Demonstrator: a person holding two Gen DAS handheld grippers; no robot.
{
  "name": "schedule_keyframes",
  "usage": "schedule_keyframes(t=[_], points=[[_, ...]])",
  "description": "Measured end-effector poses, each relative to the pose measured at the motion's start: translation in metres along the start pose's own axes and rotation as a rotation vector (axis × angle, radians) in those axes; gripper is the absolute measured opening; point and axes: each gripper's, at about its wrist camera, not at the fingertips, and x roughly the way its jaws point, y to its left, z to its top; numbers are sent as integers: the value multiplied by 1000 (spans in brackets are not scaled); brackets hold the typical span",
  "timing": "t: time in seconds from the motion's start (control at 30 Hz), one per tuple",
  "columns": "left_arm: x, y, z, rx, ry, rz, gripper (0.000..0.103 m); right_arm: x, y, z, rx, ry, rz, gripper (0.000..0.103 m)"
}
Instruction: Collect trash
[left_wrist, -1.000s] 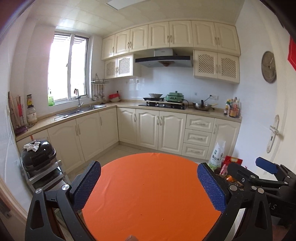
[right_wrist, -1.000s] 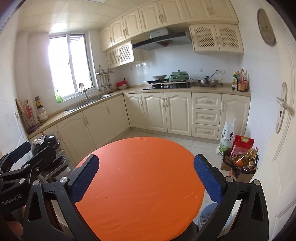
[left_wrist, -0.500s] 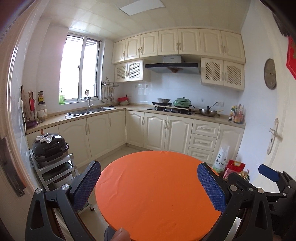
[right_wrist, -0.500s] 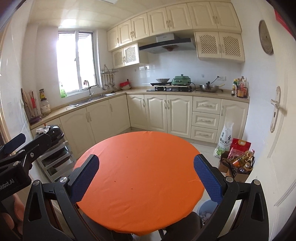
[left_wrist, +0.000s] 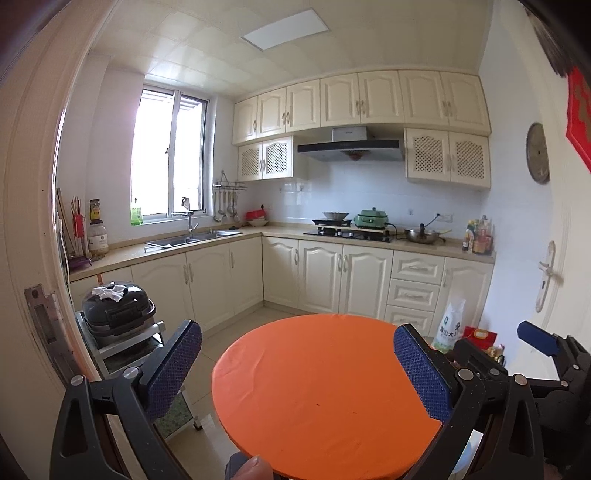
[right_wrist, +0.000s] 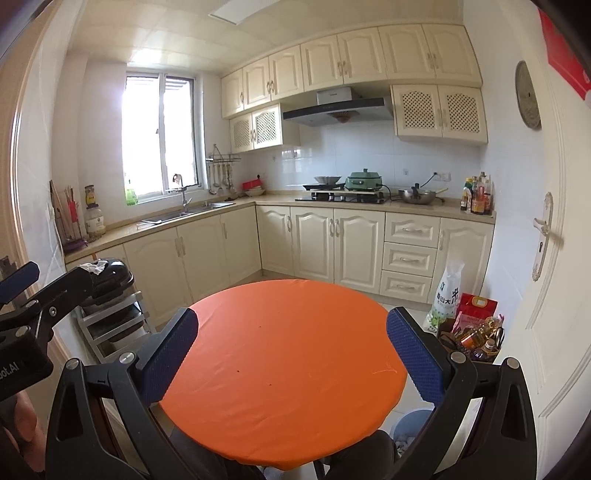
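From the left wrist, the left claw (left_wrist: 297, 363) hangs released, its blue pads spread wide with nothing between them, over a round counter (left_wrist: 325, 376) under an orange cloth. The cloth is bare of anything large enough to lift; only a couple of dark specks show. At the right edge the right claw (left_wrist: 537, 341) juts in, one blue tip visible. A fingertip (left_wrist: 255, 467) shows at the bottom edge. To the left, a black cooker (left_wrist: 116, 314) on a rack carries a crumpled white scrap (left_wrist: 110, 291), which may be trash.

From the right wrist, the right claw (right_wrist: 291, 349) is likewise released and empty, pads wide over the same counter (right_wrist: 284, 369). A few crumbs dot the cloth. A blue bin (right_wrist: 410, 432) peeks out below the counter's right edge, with pale bits inside, too small to identify. Bags (right_wrist: 465, 314) stand on the floor by the door.

The step in hand looks like a search: no trash is held, and none plainly lies on the counter. The next move likely calls for picking a target, perhaps the white scrap, swinging one claw toward it and closing on it, then carrying it to the bin.
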Motion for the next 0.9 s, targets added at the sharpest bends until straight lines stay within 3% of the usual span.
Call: schedule_keyframes(t=[0.37, 0.9], points=[[6, 1, 27, 2, -2, 5, 102, -3, 0, 1, -3, -14, 4, 103], [16, -6, 23, 2, 3, -19, 102, -4, -1, 0, -1, -12, 7, 103]])
